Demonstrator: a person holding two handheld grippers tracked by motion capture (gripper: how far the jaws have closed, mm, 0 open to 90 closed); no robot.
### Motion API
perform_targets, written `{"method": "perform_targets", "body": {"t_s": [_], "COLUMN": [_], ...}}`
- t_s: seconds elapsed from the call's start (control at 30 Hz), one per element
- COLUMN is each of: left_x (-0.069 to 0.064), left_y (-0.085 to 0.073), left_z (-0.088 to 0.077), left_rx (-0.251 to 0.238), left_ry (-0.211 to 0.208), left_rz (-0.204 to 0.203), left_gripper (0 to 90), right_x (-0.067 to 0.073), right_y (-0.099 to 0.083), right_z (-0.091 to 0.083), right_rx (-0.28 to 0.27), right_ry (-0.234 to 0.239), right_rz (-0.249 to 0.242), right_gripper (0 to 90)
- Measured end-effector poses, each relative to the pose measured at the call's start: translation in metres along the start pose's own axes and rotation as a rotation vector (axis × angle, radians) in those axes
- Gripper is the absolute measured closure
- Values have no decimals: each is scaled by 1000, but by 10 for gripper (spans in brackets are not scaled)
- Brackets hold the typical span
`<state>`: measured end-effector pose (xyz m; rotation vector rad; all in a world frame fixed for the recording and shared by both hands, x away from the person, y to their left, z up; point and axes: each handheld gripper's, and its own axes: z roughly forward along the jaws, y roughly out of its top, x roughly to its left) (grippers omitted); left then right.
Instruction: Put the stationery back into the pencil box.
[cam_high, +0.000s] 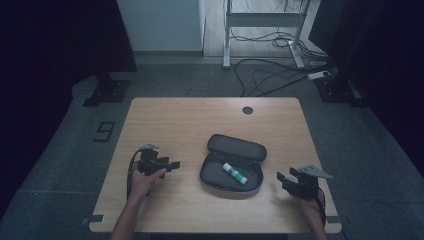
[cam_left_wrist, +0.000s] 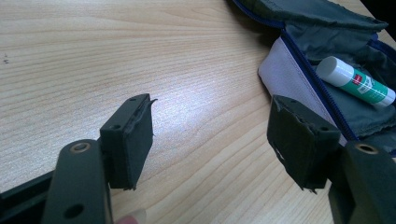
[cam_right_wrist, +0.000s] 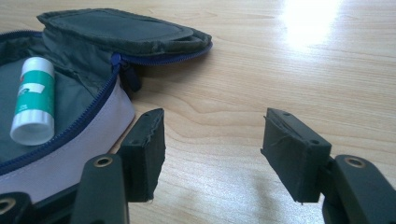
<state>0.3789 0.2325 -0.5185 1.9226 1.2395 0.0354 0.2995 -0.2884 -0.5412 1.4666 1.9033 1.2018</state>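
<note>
While open, pencil case (cam_high: 232, 165) has bare table (cam_high: 170, 120) around.

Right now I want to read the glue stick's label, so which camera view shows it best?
The left gripper view: the glue stick lies close, its green label with a red mark facing the camera. The right gripper view shows it end-on and foreshortened inside the open pencil case. The high view shows it small.

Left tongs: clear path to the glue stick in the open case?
Probably yes. The left tongs stand open beside the pencil case, whose lid is folded back; the glue stick lies uncovered inside, only the low rim between.
</note>
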Motion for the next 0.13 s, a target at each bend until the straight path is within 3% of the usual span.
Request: {"method": "perform_targets", "body": {"t_s": [0.13], "left_x": [0], "left_y": [0], "left_z": [0], "left_rx": [1], "left_ry": [-1], "left_rz": [0], "left_gripper": [317], "right_x": [1], "right_y": [0], "right_z": [1], "right_rx": [5], "right_ry": [-8], "right_rz": [-13], "right_gripper": [382]}}
